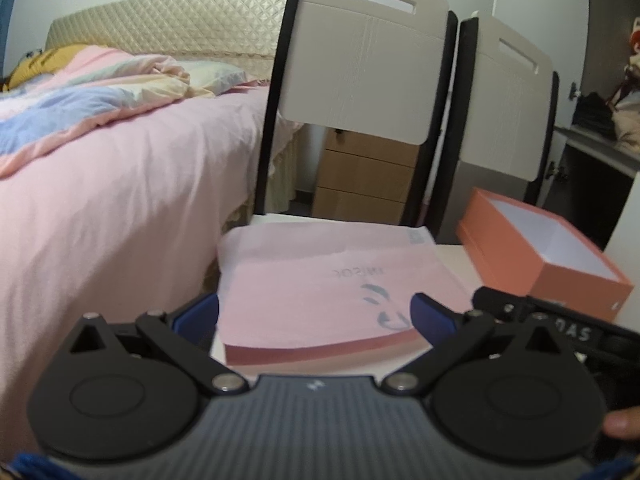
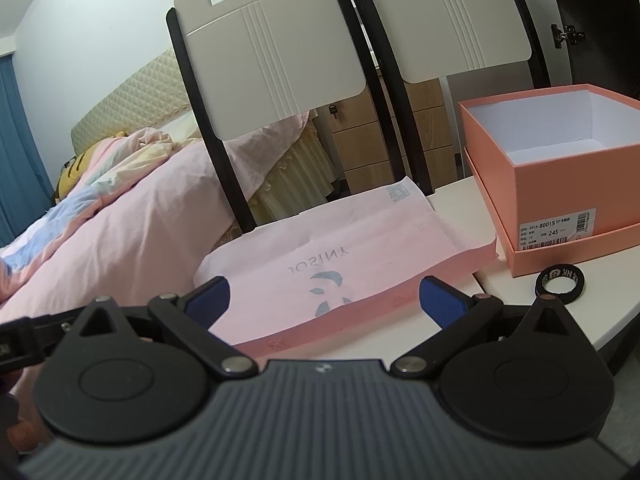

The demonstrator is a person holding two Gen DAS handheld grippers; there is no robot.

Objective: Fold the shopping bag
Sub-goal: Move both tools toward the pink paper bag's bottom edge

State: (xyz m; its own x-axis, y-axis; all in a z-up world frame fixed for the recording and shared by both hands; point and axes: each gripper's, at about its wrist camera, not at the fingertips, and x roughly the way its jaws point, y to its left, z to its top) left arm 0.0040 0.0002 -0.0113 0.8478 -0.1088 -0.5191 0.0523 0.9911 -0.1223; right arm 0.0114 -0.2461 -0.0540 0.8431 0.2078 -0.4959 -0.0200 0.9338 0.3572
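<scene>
A pink shopping bag [image 1: 320,280] with a grey logo lies flat on a white table, its near edge slightly raised. It also shows in the right wrist view [image 2: 340,248]. My left gripper [image 1: 316,312] is open, its blue pads either side of the bag's near edge, holding nothing. My right gripper [image 2: 324,296] is open too, its blue pads straddling the bag's near edge. The right gripper's black body [image 1: 560,320] shows at the right of the left wrist view.
An open orange shoe box [image 2: 560,184] stands on its lid at the right of the white table [image 2: 540,320]. A small black ring [image 2: 560,280] lies in front of it. Two chair backs [image 2: 276,52] stand behind the table. A bed with pink bedding [image 1: 100,200] is to the left.
</scene>
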